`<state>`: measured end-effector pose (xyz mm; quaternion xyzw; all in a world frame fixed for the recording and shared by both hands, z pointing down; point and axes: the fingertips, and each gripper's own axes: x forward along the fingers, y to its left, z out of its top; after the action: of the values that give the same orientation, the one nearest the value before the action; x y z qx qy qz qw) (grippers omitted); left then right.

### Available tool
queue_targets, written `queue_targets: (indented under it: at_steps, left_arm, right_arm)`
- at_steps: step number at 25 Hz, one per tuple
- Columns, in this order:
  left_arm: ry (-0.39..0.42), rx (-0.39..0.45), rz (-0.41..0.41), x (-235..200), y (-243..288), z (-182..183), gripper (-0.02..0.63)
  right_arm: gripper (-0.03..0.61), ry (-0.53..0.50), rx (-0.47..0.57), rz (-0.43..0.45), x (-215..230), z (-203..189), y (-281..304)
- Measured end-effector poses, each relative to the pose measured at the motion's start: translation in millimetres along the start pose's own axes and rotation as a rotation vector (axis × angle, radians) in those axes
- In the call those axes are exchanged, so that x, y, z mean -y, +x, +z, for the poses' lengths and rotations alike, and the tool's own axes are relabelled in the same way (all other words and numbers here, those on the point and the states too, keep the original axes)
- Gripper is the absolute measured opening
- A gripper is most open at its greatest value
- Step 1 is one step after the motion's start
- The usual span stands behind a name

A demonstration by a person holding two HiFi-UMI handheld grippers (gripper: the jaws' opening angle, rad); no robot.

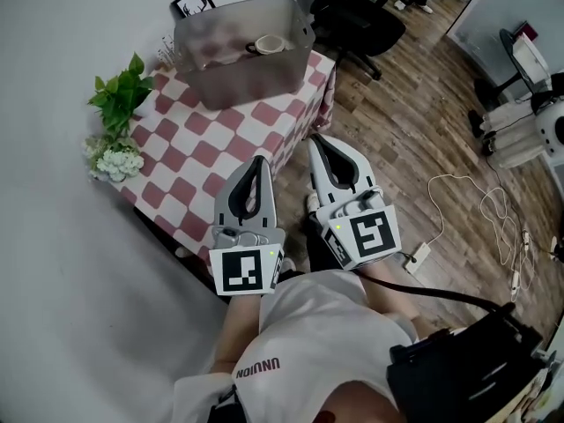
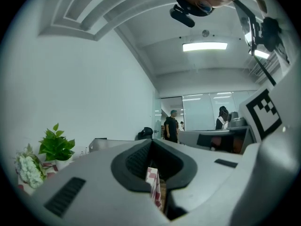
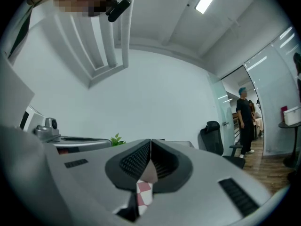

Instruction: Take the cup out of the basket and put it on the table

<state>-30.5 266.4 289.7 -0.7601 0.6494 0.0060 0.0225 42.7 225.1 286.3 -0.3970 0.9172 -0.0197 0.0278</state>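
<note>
A pale cup (image 1: 269, 45) lies inside the grey basket (image 1: 238, 73), which stands at the far end of the table with the red-and-white checked cloth (image 1: 198, 148). My left gripper (image 1: 259, 159) (image 2: 151, 141) hovers over the table's near right edge, well short of the basket; its jaws are shut with nothing between them. My right gripper (image 1: 314, 137) (image 3: 150, 141) is beside it, just off the table's right edge over the wooden floor, also shut and empty. Both point level toward the basket. The cup shows in neither gripper view.
A green plant (image 1: 121, 93) and white flowers (image 1: 115, 159) stand along the table's left edge. A framed picture (image 1: 193, 0) leans behind the basket. A black office chair (image 1: 357, 16) is beyond the table; cables (image 1: 493, 210) and a power strip (image 1: 416, 256) lie on the floor at right.
</note>
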Motion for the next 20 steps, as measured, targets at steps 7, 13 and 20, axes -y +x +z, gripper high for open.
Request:
queue_targets:
  at_steps: [7,13,20]
  left_arm:
    - [-0.010,0.009,0.008,-4,85,6,0.012]
    - [0.002,0.031,0.009,4,159,19,0.012]
    - [-0.006,0.038,0.041,14,219,16,0.012]
  right_arm:
    - [0.018,0.032,0.007,0.035,58,2,59]
    - [0.018,0.039,-0.005,0.082,112,10,97]
    - [0.018,0.035,-0.008,0.121,165,14,128]
